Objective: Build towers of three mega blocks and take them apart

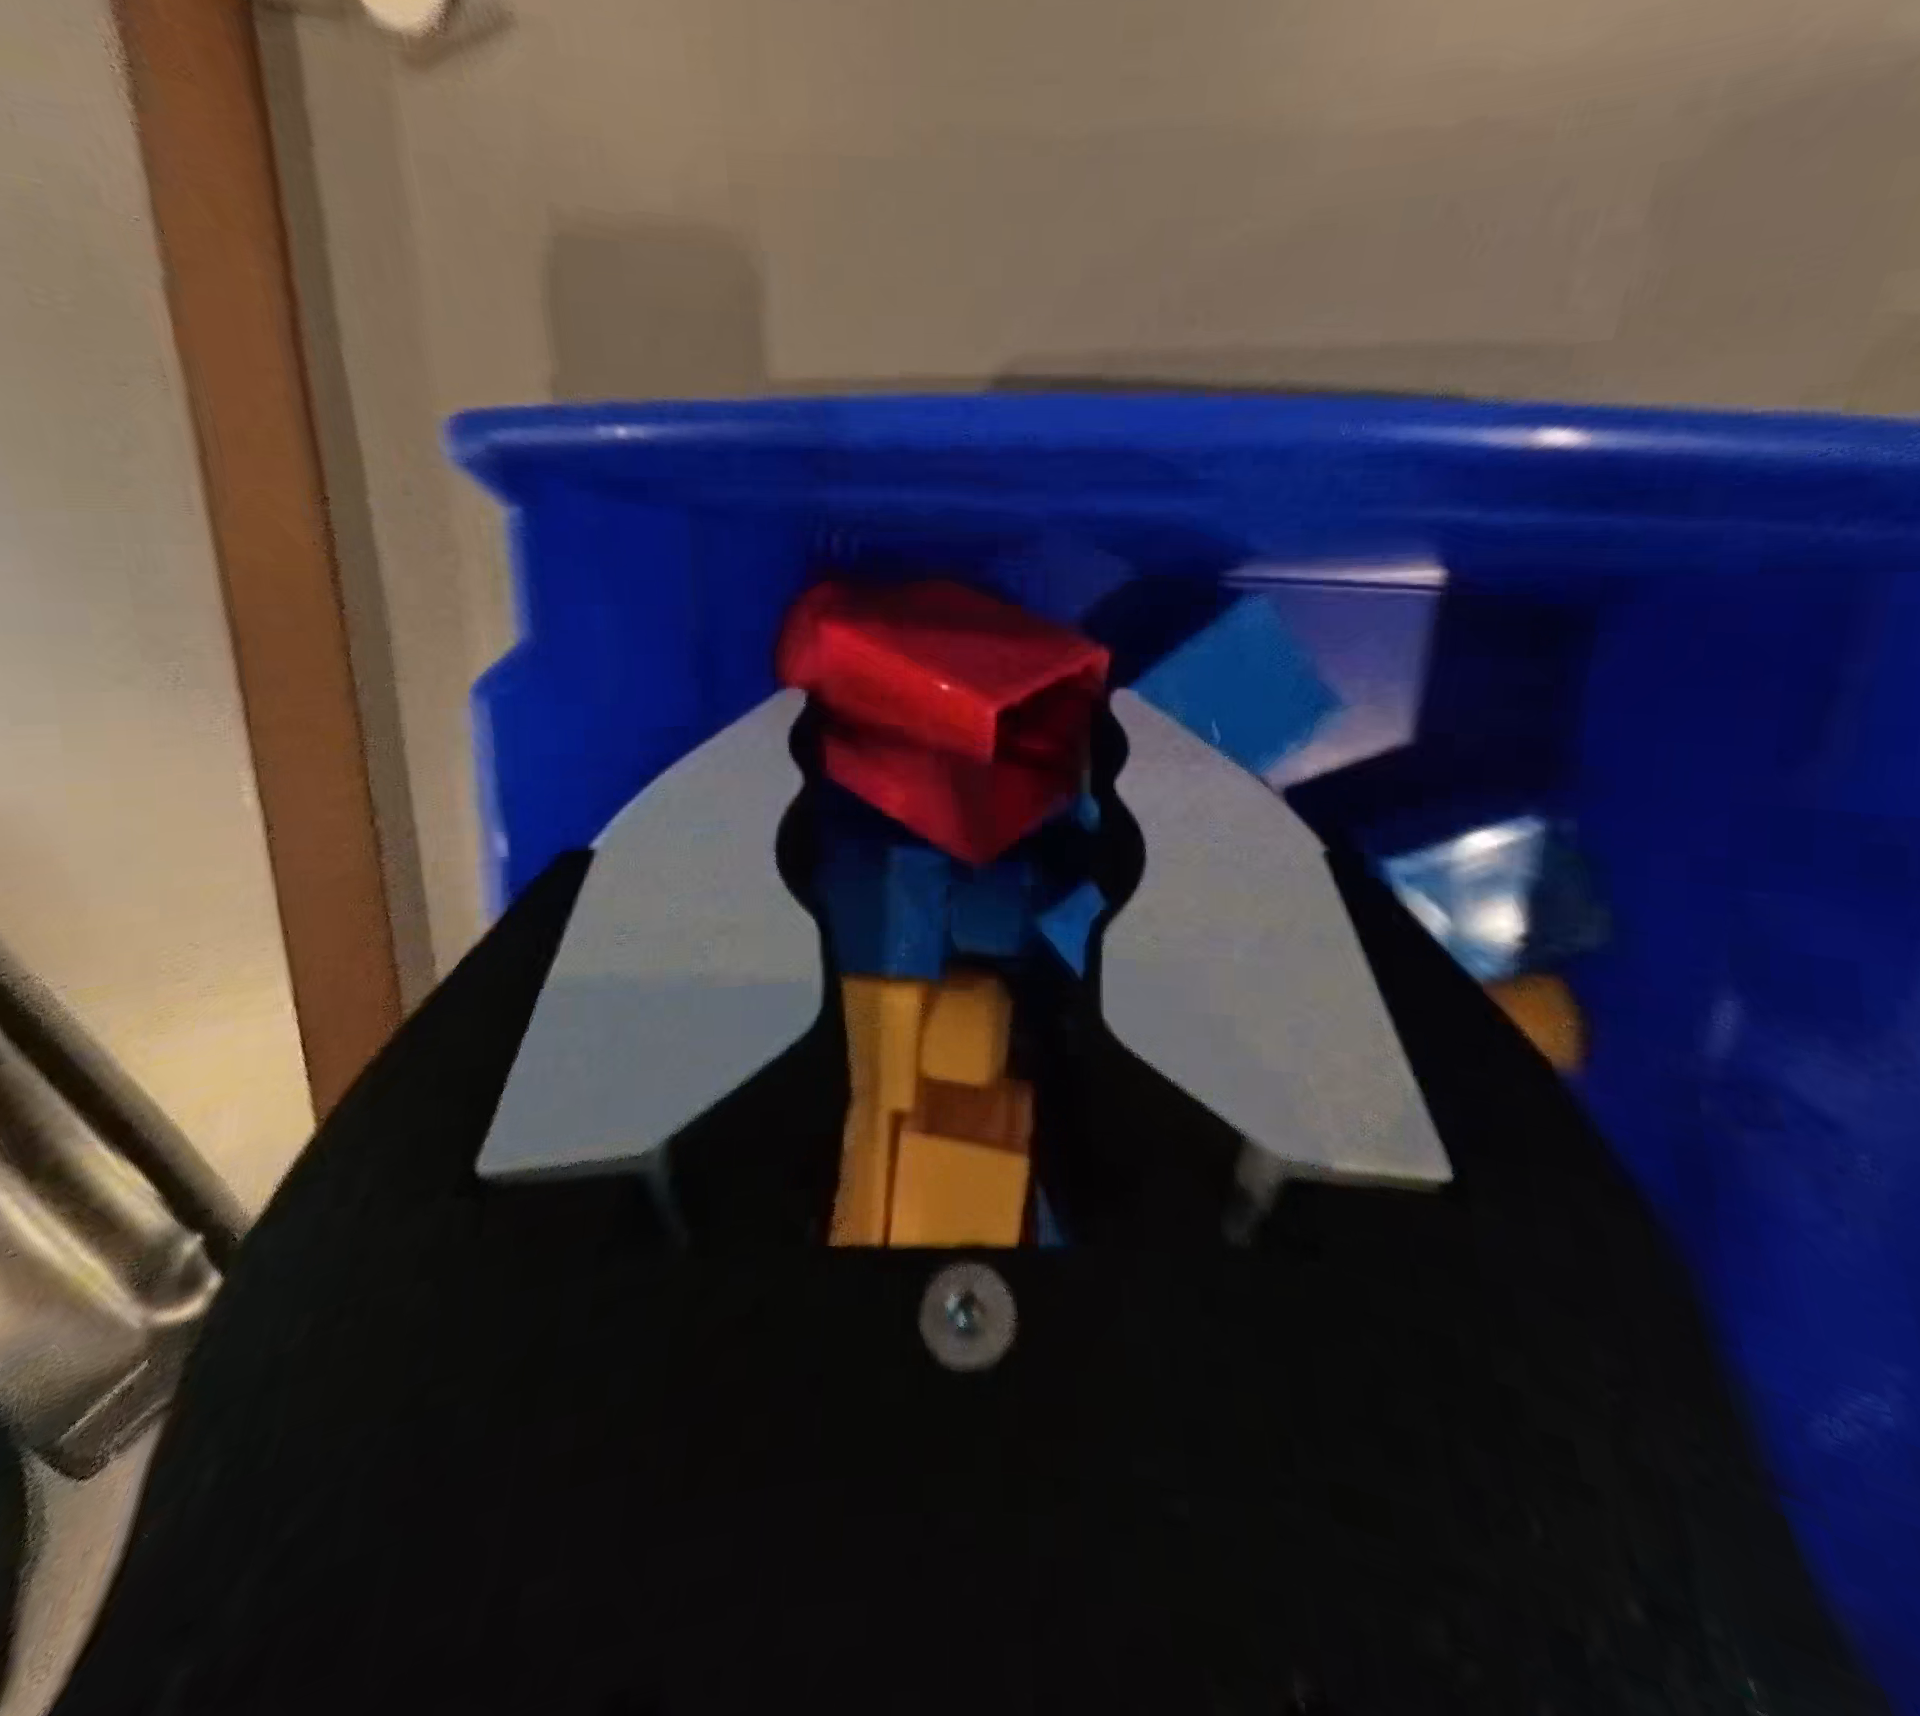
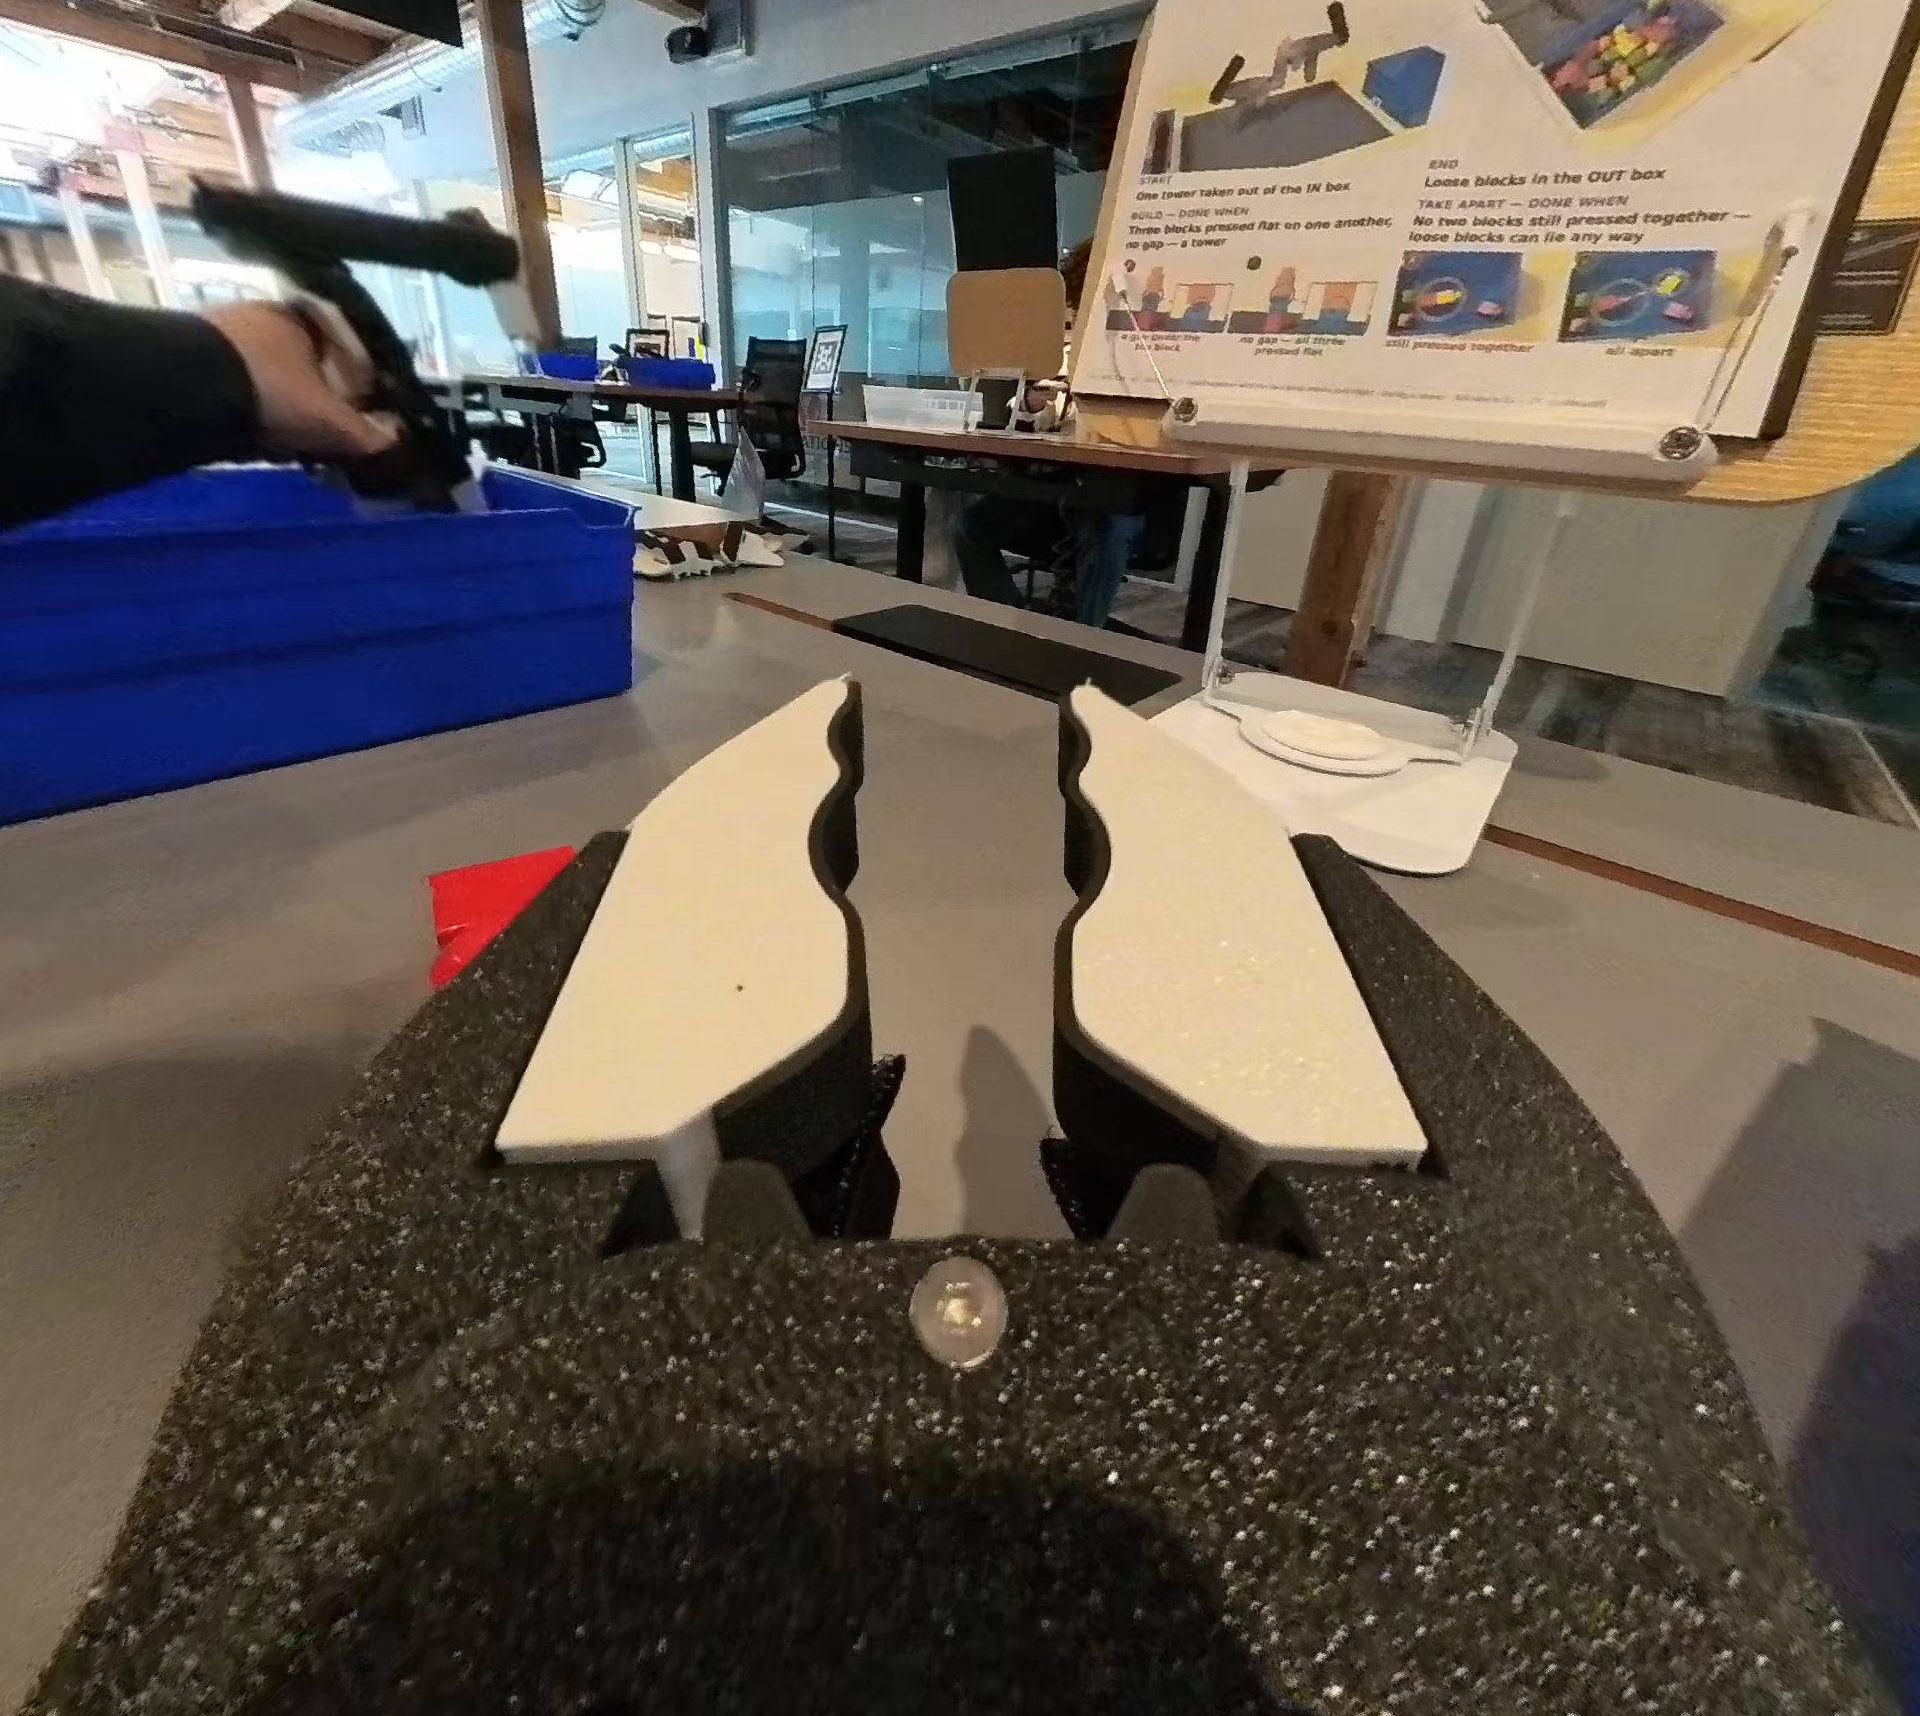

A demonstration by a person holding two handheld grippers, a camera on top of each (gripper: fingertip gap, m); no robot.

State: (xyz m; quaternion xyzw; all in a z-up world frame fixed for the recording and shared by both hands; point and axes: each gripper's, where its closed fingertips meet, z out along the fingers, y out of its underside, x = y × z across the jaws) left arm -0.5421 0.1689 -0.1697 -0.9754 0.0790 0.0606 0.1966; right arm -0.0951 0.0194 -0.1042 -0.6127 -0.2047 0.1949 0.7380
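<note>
In the left wrist view my left gripper [image 1: 951,710] points down into a blue bin [image 1: 1143,451]. Its jaws close around a tower of three blocks: a red block [image 1: 935,710] at the fingertips, a blue block [image 1: 935,908] in the middle and a yellow block [image 1: 935,1126] nearest the palm. The picture is blurred. In the right wrist view my right gripper [image 2: 961,700] is open and empty, low over the grey table [image 2: 208,991]. A red piece [image 2: 488,908] lies on the table just left of it, partly hidden. The left gripper [image 2: 416,440] shows there reaching into the blue bin [image 2: 312,627].
Loose blue blocks [image 1: 1236,690] and a yellow one [image 1: 1538,1022] lie in the bin to the right of the tower. An instruction board [image 2: 1455,108] on a white stand [image 2: 1351,762] is at the right back. A black mat [image 2: 1008,658] lies ahead of the right gripper.
</note>
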